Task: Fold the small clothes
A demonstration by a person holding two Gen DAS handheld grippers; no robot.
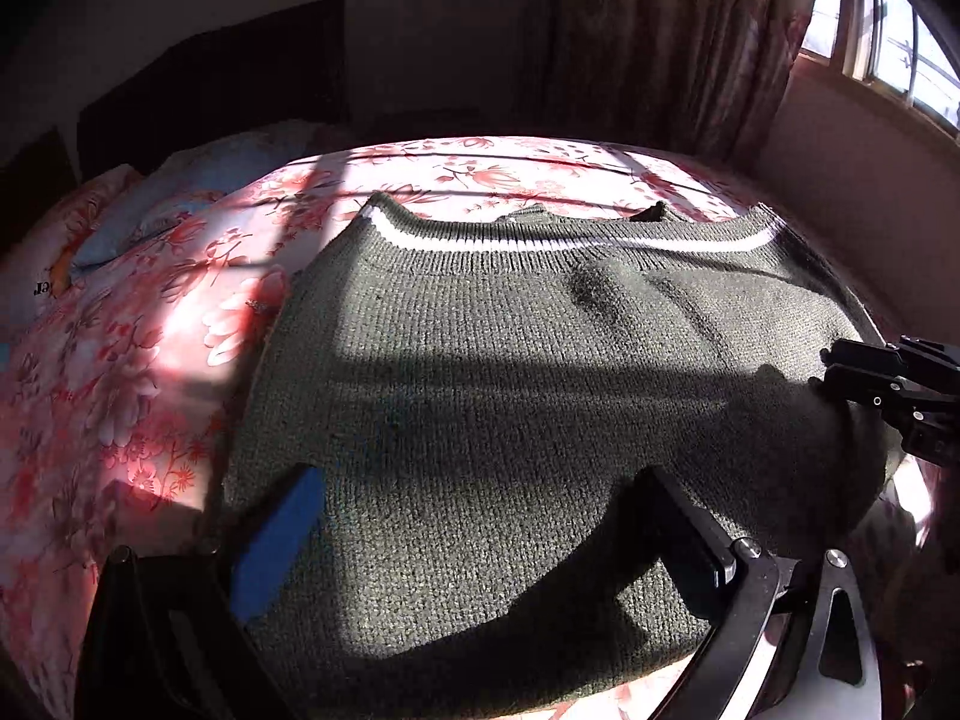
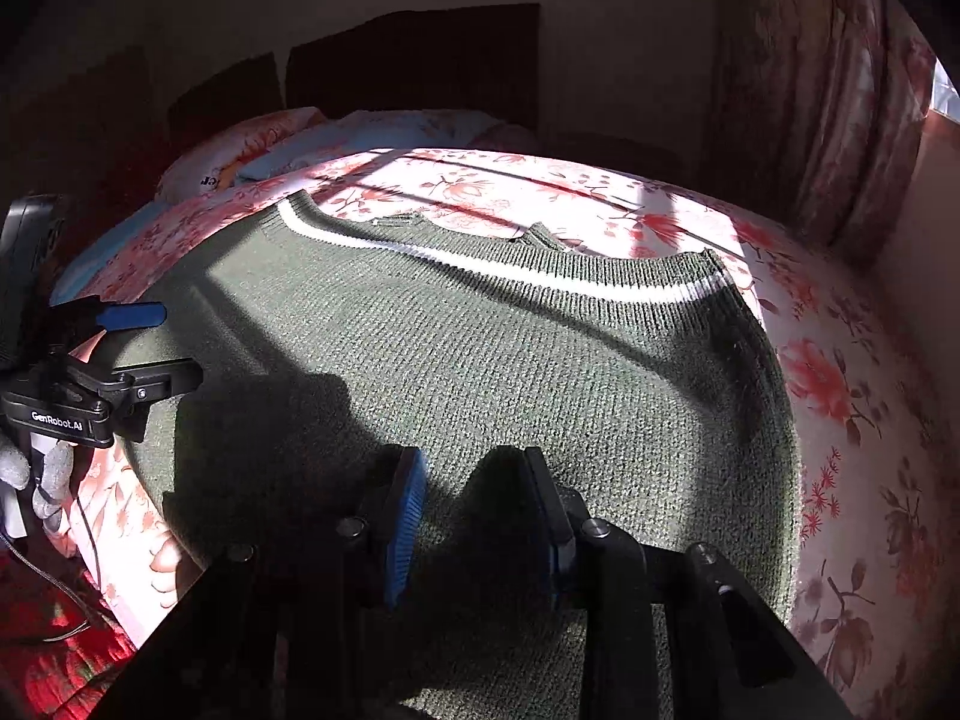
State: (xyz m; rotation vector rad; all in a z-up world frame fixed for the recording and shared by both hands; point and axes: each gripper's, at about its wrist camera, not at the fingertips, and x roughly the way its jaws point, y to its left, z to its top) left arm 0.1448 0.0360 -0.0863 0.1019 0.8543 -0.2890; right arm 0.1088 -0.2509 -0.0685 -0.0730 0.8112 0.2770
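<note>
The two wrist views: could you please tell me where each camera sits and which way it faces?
Left wrist: sits on the left tool, looking down over the green sweater on the flowered bed; the right tool shows at right.
Right wrist: sits on the right tool, same direction; the left tool and a gloved hand show at left.
Shared: sweater, bed, pillows, curtain.

left gripper [image 1: 480,534] tipped downward, jaws spread wide. right gripper [image 2: 474,510] tipped down too, jaws part-open with a narrow gap, nothing pinched between the pads. a gloved hand [image 2: 42,474] holds the left one.
</note>
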